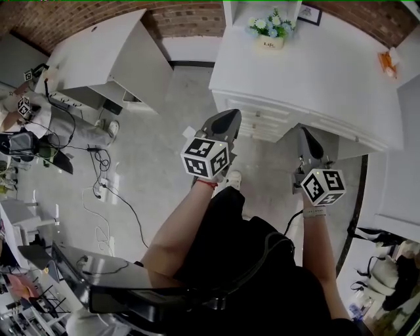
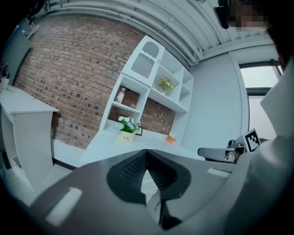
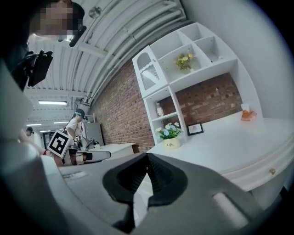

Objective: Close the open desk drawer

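A white desk point(image 1: 315, 72) stands ahead, with a stack of white drawers point(image 1: 262, 123) showing under its front edge. From this angle I cannot tell how far any drawer stands out. My left gripper point(image 1: 231, 113) is shut and empty, its tips just short of the drawers' left end. The right gripper point(image 1: 305, 130) is also shut and empty, held below the desk edge to the right of the drawers. In the left gripper view the left gripper point(image 2: 147, 150) points over the desk top. The right gripper point(image 3: 147, 153) does the same in its own view.
On the desk are a flower pot point(image 1: 270, 31), a small picture frame point(image 1: 308, 13) and an orange thing point(image 1: 387, 62); white shelves point(image 3: 193, 64) rise behind. A second white desk point(image 1: 98, 52) stands at the left, with cables point(image 1: 98, 180) on the floor and another person point(image 1: 16, 111).
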`<state>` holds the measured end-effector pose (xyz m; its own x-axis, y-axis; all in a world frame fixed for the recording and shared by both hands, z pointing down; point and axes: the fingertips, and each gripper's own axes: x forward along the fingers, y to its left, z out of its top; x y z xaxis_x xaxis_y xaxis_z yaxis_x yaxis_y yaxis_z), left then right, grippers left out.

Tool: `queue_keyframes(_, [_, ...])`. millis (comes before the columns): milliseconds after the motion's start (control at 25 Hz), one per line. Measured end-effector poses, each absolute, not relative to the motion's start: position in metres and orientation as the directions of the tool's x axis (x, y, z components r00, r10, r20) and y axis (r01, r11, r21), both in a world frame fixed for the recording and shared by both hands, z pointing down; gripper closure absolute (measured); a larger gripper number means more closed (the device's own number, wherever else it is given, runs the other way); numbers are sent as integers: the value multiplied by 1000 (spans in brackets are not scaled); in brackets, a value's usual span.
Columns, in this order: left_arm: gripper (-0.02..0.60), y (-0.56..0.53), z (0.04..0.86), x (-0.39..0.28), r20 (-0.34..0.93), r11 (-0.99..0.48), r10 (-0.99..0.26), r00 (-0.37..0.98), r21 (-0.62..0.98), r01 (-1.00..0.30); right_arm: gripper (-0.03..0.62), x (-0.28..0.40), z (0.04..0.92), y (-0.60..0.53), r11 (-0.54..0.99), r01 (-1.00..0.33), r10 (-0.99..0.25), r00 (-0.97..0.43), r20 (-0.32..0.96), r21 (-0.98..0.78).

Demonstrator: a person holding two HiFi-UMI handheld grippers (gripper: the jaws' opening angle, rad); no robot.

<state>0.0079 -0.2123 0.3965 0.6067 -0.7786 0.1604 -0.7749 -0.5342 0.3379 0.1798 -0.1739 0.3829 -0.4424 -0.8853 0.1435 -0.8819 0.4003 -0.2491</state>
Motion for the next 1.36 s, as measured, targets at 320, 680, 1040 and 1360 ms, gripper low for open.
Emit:
queue_keyframes(320, [580,-173,389,-10,141,-516,-800,584,337,-788,591,163,373,-134,425,-874,-879,-461,125,-235])
queue_keyframes(680, [580,-128,378,-18,104,-518,-811,575,329,-790,591,155,363,-91,437,-884,-884,-456,104,-163])
queue_keyframes(1040, [580,-89,361,-27,79,-514,-825,559,307,-801,591,152,345,-55,448,-887,-886,-457,75,-110])
queue_keyframes(1360, [580,-57,346,-25,52,-519,-830,555,290,-804,591,156,332,-22,448,-884,-889,-456,33,-131])
